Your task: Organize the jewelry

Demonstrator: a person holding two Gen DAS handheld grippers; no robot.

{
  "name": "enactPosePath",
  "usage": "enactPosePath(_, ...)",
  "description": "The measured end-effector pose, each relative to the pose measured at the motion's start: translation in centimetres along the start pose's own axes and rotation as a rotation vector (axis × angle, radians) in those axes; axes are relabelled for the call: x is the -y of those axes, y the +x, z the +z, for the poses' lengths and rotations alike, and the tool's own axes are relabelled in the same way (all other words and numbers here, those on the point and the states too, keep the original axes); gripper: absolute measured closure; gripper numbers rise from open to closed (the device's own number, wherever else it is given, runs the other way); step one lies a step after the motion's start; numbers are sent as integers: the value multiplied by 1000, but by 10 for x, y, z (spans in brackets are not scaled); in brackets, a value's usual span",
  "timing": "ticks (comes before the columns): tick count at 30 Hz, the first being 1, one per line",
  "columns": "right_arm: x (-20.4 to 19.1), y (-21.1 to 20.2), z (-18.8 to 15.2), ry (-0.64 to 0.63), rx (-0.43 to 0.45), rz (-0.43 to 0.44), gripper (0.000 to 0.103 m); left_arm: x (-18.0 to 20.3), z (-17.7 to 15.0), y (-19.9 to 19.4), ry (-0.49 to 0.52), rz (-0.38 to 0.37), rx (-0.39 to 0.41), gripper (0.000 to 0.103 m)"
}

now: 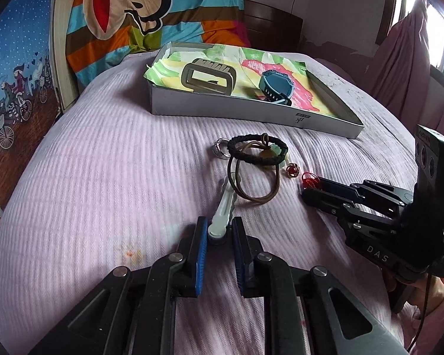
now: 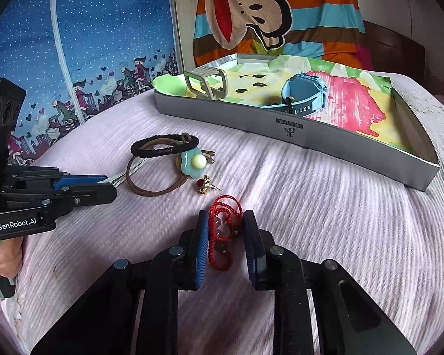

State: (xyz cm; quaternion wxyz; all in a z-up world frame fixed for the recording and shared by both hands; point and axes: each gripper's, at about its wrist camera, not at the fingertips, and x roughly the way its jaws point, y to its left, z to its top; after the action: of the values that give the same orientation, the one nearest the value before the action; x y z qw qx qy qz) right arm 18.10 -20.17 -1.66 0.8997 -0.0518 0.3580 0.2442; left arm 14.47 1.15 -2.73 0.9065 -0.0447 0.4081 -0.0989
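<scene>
My left gripper [image 1: 219, 230] has its jaws closed around the end of a pale grey hair clip [image 1: 223, 210] lying on the lilac bedspread. My right gripper [image 2: 225, 230] straddles a red cord bracelet [image 2: 223, 233] with its jaws a little apart, not pinching it. Between them lie a black hair tie [image 1: 257, 149], a brown cord loop [image 2: 154, 180] with a blue flower charm [image 2: 192, 164], a silver ring [image 1: 222, 147] and a small red-gold earring [image 2: 205, 185]. A grey box [image 2: 296, 133] lined with coloured paper holds a beige hair claw [image 1: 207, 75] and a blue watch [image 2: 303, 97].
The bed's lilac cover [image 1: 103, 162] fills the near ground. A striped monkey-print blanket [image 1: 151, 14] lies behind the box. A blue patterned curtain [image 2: 88, 59] hangs at the left. A pink curtain [image 1: 405, 47] and window stand at the right.
</scene>
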Motion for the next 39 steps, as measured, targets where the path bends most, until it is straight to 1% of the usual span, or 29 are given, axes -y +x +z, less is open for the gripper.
enactPosePath(3,-5,-3,-2,-20,3,-2,89,2,-4,-7,-10,-12,-9,88)
enactPosePath(7,-13,-10,-5,-50,14,13,90,4,-9,-16,-14,-34,-16,88)
enactPosePath(10,-20,-17,-8,-76,36,16,91,4,-11,-23,-23,-34,-3,88)
enactPosePath(12,-23,-24,-8,-95,63,12,91,4,-11,-28,-26,-18,27,88)
enactPosePath(15,-27,-34,-7,-113,104,2,91,6,-11,-37,-13,36,91,88)
enactPosePath(18,-28,-43,-6,-119,142,0,91,7,-7,-44,-13,67,150,88)
enactPosePath(21,-22,-52,1,-102,188,-5,91,9,7,-49,-20,80,202,88)
enactPosePath(25,-7,-62,22,-69,240,-42,91,15,34,-52,-18,90,281,88)
enactPosePath(28,12,-68,42,-24,271,-59,91,23,55,-46,7,82,308,88)
enactPosePath(33,38,-65,72,33,290,-90,91,31,84,-28,4,54,309,88)
enactPosePath(39,62,-43,94,91,255,-108,91,37,108,-1,4,26,264,88)
